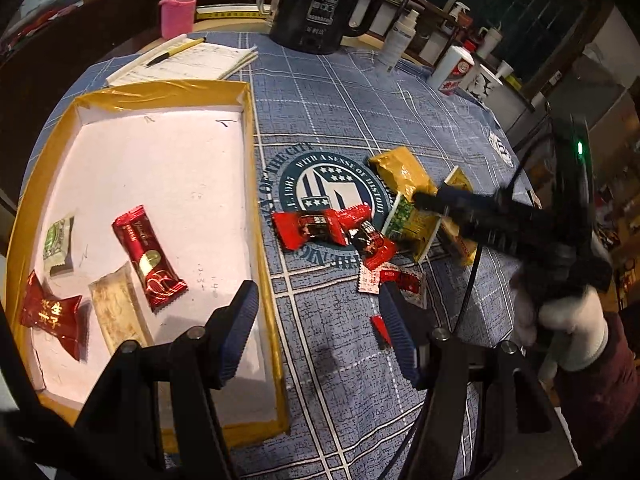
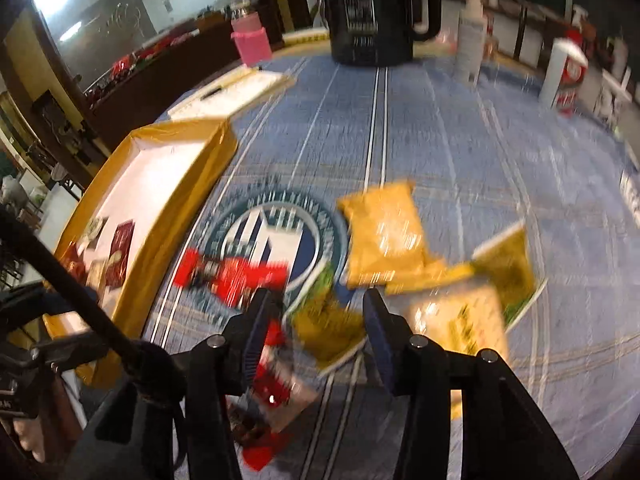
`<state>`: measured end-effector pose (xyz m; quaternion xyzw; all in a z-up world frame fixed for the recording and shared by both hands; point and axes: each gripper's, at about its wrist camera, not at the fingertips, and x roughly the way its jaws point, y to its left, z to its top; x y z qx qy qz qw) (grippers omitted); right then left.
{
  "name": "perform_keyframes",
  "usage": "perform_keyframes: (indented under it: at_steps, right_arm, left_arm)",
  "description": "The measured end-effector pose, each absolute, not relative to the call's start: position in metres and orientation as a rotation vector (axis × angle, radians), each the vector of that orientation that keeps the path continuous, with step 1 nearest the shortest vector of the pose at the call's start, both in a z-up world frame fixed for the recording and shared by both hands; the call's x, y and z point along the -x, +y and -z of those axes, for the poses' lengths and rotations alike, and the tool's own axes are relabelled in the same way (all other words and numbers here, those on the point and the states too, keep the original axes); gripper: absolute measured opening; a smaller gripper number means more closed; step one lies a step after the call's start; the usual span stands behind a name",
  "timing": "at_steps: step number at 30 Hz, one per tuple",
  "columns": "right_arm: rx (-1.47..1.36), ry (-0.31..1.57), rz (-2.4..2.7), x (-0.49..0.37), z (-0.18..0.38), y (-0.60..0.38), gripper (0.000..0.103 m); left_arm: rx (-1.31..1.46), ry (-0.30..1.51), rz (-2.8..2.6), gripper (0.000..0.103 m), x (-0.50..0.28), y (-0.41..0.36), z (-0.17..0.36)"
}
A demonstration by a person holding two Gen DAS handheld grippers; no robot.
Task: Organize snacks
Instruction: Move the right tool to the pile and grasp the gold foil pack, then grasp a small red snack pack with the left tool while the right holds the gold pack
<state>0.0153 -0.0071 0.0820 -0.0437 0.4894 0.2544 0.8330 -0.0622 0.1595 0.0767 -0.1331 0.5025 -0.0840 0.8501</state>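
Observation:
A gold-rimmed box (image 1: 250,184) with a white floor holds several wrapped snacks, among them a long red bar (image 1: 148,258) and a red candy (image 1: 54,316). On the blue cloth to its right lies a pile of loose snacks: red packets (image 1: 316,226), a yellow pack (image 1: 402,170) and green-yellow packs (image 1: 412,222). My left gripper (image 1: 318,320) is open and empty, above the box's right rim. My right gripper (image 2: 316,316) is open, low over a green-yellow pack (image 2: 328,320) in the pile; it also shows in the left wrist view (image 1: 428,200). The right wrist view is motion-blurred.
A large black mug (image 1: 320,4) stands at the table's far side, with a pink bottle (image 1: 178,12), a notepad with pen (image 1: 184,62), and white bottles and cups (image 1: 452,68) at the far right. The box also shows at the left in the right wrist view (image 2: 172,216).

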Motion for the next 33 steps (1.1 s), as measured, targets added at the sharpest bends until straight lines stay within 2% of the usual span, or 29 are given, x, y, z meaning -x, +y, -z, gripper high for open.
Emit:
perform_keyframes:
  at_steps: [4,8,9,11,12,14,18,21,33]
  right_arm:
    - [0.086,1.026,-0.461,-0.046,-0.085,-0.006,0.049]
    - [0.198,1.097,-0.393,-0.070,-0.059,0.014,0.049]
    - [0.226,1.102,-0.379,-0.071,-0.054,0.017,0.052]
    - [0.303,1.087,-0.360,-0.071,-0.050,0.027,0.049]
    - [0.311,1.085,-0.354,-0.069,-0.049,0.028,0.043]
    - [0.315,1.091,-0.353,-0.070,-0.049,0.027,0.042]
    - [0.255,1.097,-0.381,-0.070,-0.055,0.015,0.032]
    - [0.159,1.107,-0.406,-0.064,-0.062,0.002,0.030]
    - [-0.141,1.085,-0.538,-0.004,-0.106,-0.065,0.029]
  left_arm:
    - [0.299,1.067,0.171,0.063,0.063,0.160,-0.075]
    - [0.274,1.079,0.186,0.063,0.067,0.151,-0.074]
    - [0.264,1.082,0.190,0.063,0.067,0.148,-0.073]
    - [0.252,1.088,0.196,0.063,0.067,0.145,-0.072]
    - [0.244,1.095,0.200,0.063,0.067,0.143,-0.071]
    - [0.232,1.106,0.205,0.063,0.067,0.139,-0.067]
    - [0.223,1.134,0.219,0.063,0.064,0.130,-0.058]
    - [0.206,1.145,0.231,0.063,0.062,0.122,-0.053]
    - [-0.010,1.207,0.372,0.063,0.051,0.068,-0.027]
